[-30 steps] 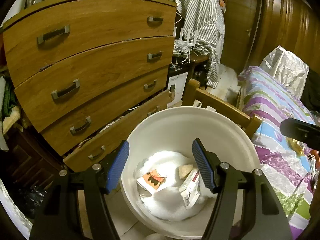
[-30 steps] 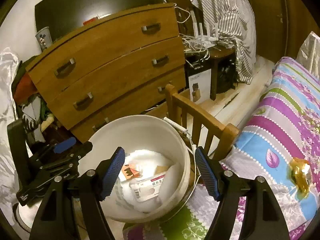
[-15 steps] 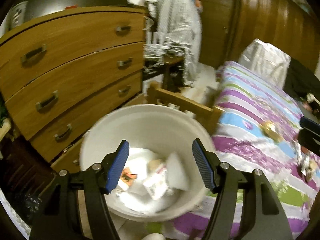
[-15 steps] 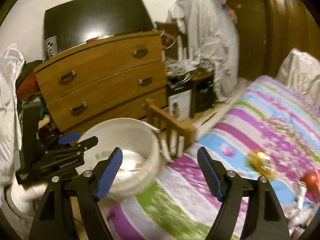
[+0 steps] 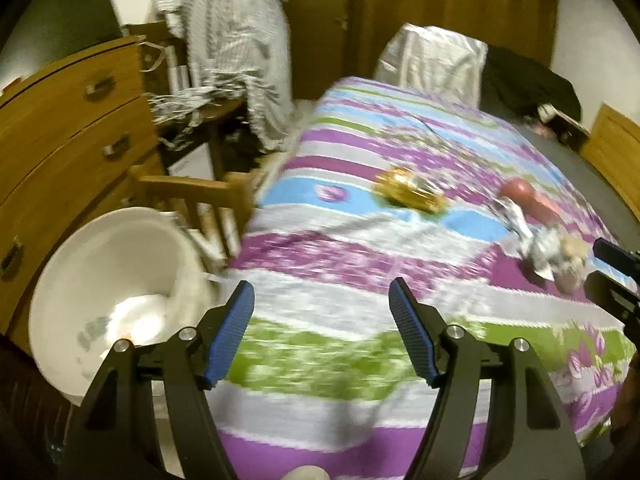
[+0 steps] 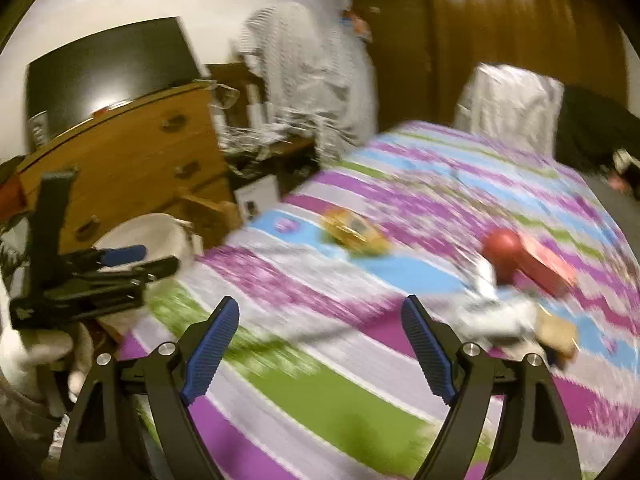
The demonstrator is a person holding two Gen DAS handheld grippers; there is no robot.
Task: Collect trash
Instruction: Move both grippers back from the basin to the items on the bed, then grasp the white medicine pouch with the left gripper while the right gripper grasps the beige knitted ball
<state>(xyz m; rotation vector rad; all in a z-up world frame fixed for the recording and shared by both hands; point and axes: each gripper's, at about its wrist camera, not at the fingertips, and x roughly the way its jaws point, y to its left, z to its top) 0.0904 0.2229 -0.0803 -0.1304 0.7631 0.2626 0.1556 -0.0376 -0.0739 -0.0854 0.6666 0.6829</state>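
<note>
Left wrist view: trash lies on the striped bedspread [image 5: 320, 312], the gold wrapper [image 5: 410, 195] nearest, and the white bucket [image 5: 80, 264] stands beside the bed. Both the left gripper [image 5: 321, 334] and the right gripper [image 6: 320, 344] are held wide and empty. One piece should be approached slowly and pinched at its middle.

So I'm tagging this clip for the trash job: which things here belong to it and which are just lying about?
Part of the job:
- white bucket, trash already in it
- gold wrapper on the bed
- crumpled silver wrapper
- red item, too blurred to identify
- left claw and right claw, both open and empty

Just lying about:
- wooden dresser
- striped bedspread
- striped cloth
</note>
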